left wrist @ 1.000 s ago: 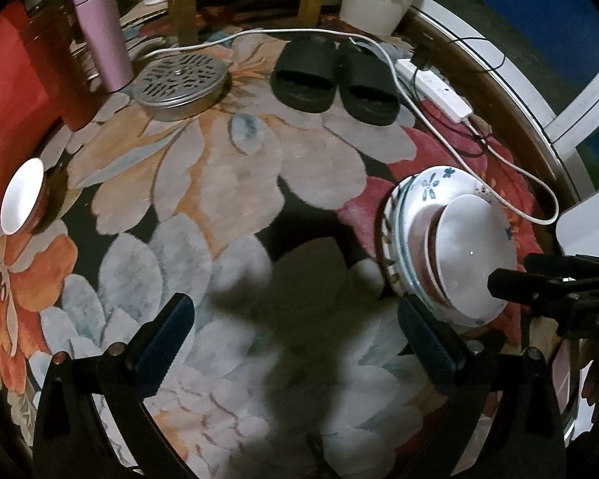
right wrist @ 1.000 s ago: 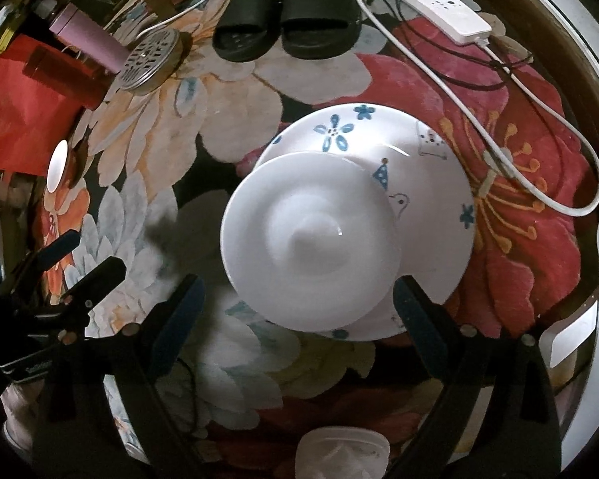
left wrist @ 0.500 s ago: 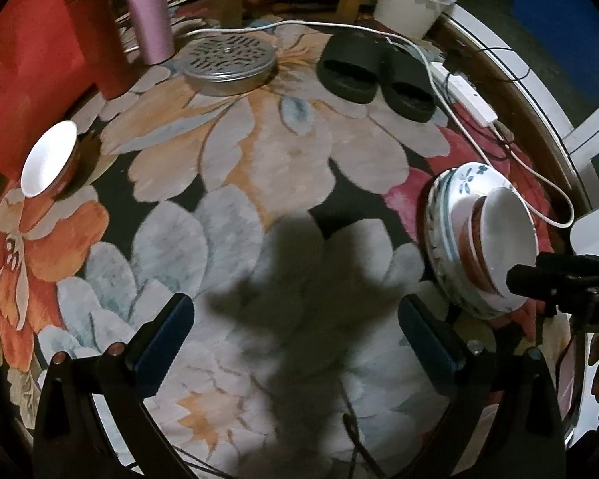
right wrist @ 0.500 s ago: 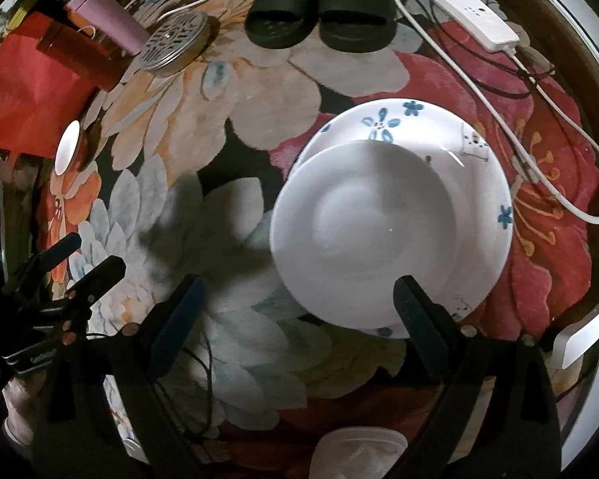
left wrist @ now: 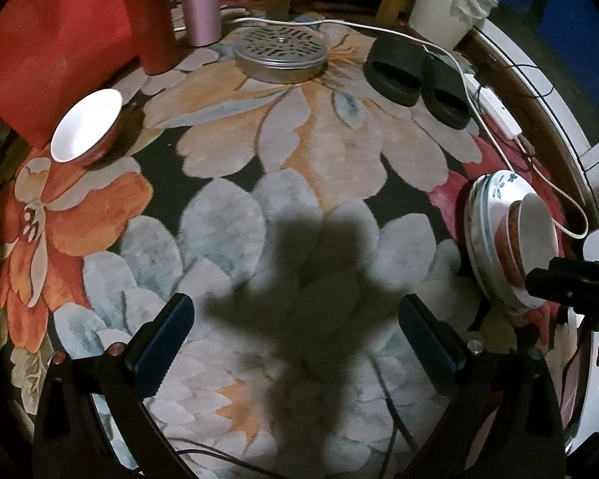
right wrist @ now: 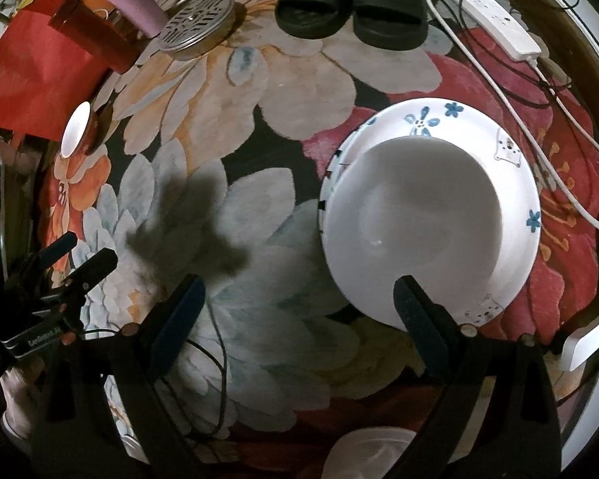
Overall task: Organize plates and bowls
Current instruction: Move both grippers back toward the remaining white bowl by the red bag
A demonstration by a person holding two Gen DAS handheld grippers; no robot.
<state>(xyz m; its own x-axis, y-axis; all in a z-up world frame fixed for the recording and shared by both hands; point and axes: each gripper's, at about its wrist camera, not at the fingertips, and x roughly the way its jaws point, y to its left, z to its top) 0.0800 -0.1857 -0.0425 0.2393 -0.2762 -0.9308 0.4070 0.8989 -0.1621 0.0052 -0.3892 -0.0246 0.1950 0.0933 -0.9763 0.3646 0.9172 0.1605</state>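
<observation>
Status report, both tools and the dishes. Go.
Left tool open, empty. Right tool open, empty, beside stacked bowl on plates. Lone bowl far left on rug. Nothing blocking it.

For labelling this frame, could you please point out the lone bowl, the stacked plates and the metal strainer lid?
lone bowl point(left wrist: 86, 125), left wrist view, white inside.
stacked plates point(right wrist: 511, 167), right wrist view, bare rim.
metal strainer lid point(left wrist: 280, 46), left wrist view, perforated top.

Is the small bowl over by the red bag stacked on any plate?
No. The small bowl sits alone on the flowered rug, far from the stacked plates.
</observation>
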